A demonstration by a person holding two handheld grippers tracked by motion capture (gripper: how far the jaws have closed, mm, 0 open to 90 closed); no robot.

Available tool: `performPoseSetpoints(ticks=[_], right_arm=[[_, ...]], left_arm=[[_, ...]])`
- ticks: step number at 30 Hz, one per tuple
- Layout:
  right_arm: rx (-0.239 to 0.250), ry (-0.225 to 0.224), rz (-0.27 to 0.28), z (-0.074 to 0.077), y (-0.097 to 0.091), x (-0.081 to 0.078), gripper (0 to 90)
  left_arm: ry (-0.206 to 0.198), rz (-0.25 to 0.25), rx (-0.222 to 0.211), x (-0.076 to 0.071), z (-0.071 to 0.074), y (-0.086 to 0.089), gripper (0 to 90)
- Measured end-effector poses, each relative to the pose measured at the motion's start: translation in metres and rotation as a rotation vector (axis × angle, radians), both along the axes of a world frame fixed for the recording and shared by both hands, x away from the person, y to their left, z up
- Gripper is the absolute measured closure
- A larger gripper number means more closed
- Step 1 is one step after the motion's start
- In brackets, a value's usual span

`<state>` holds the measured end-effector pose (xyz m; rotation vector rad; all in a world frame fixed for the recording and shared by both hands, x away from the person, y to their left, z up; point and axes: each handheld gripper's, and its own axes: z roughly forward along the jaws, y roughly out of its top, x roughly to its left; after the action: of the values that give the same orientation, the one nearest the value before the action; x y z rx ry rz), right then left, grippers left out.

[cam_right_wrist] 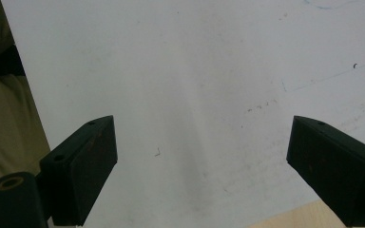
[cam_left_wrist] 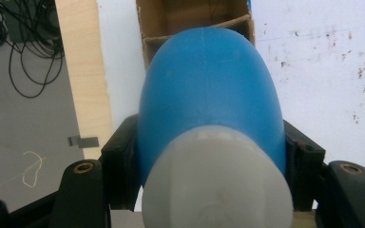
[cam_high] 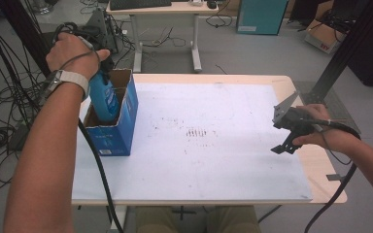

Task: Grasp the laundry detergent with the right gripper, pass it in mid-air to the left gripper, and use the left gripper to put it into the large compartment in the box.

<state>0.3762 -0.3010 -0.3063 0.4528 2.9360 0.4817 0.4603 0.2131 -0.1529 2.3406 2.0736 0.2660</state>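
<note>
A blue bottle with a white cap hangs cap-up, its lower part inside an open blue cardboard box at the table's left edge. My left gripper is shut on the bottle's upper body, a black jaw pressing each side in the left gripper view, where the box's brown inside lies beyond the bottle. At the table's right edge my right gripper is held above the white sheet, open. Its jaws stand wide apart in the right gripper view with nothing between them.
A white, scuffed sheet covers most of the wooden table. Cables lie on the floor at the left. Behind the table stand a desk and a teal cabinet. A cardboard box sits far right.
</note>
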Motion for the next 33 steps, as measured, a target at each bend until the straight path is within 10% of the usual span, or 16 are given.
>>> performPoseSetpoints(ticks=[33], right_arm=[[-0.002,0.015,-0.01,-0.006,0.001,-0.003,9.6]], left_arm=[[0.008,-0.011,0.011,0.0,-0.084,0.002,37.5]])
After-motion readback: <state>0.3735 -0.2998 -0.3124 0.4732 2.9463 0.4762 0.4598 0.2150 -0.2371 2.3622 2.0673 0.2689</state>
